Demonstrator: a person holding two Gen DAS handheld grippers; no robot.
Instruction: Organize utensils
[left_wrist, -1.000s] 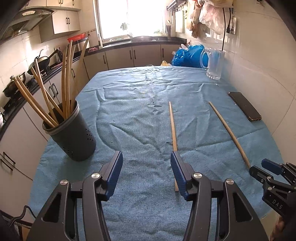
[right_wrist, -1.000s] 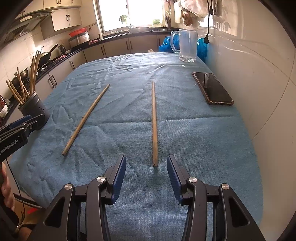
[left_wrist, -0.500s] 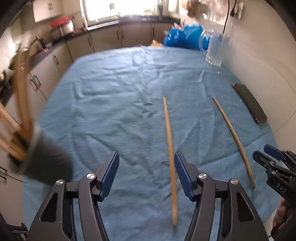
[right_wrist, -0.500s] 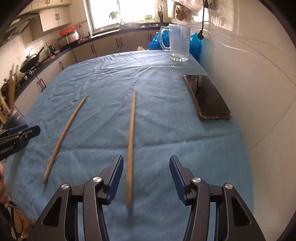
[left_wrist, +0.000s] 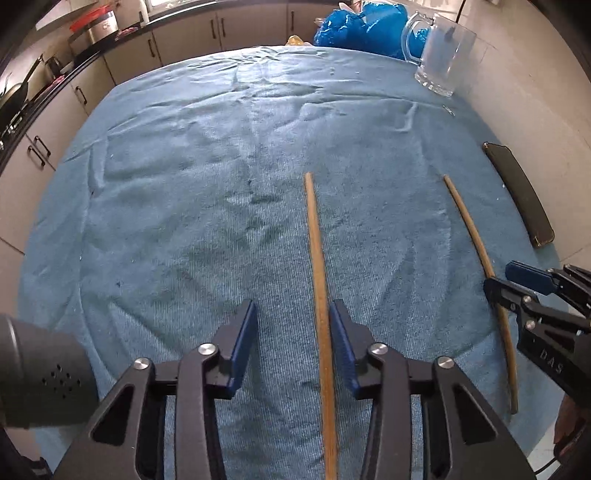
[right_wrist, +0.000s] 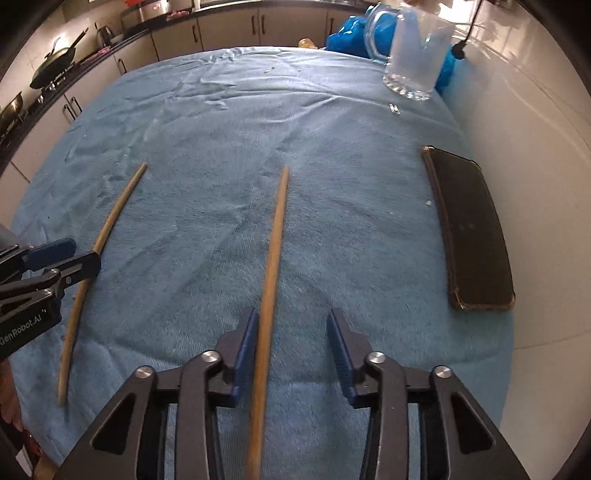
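Two long wooden chopsticks lie apart on the blue cloth (left_wrist: 192, 192). The left chopstick (left_wrist: 316, 236) runs between the fingers of my left gripper (left_wrist: 292, 310), close beside the right pad. The jaws are closing and do not press it. The right chopstick (right_wrist: 275, 236) lies between the fingers of my right gripper (right_wrist: 292, 317), close beside the left pad, and those jaws are closing too without a grip. Each view also shows the other gripper at its edge: the right gripper (left_wrist: 502, 277) over the right chopstick (left_wrist: 476, 251), the left gripper (right_wrist: 81, 253) over the left chopstick (right_wrist: 110, 221). The dark perforated utensil holder (left_wrist: 40, 373) stands at the lower left.
A dark phone (right_wrist: 469, 229) lies by the white wall on the right. A glass mug (right_wrist: 413, 55) and a blue plastic bag (left_wrist: 362, 26) sit at the table's far end. Kitchen cabinets (left_wrist: 44, 122) run along the left and back.
Both grippers moved forward and tipped down over the chopsticks, which now lie between their fingers. Both pairs of jaws have narrowed. The holder slid to the left view's lower left edge.
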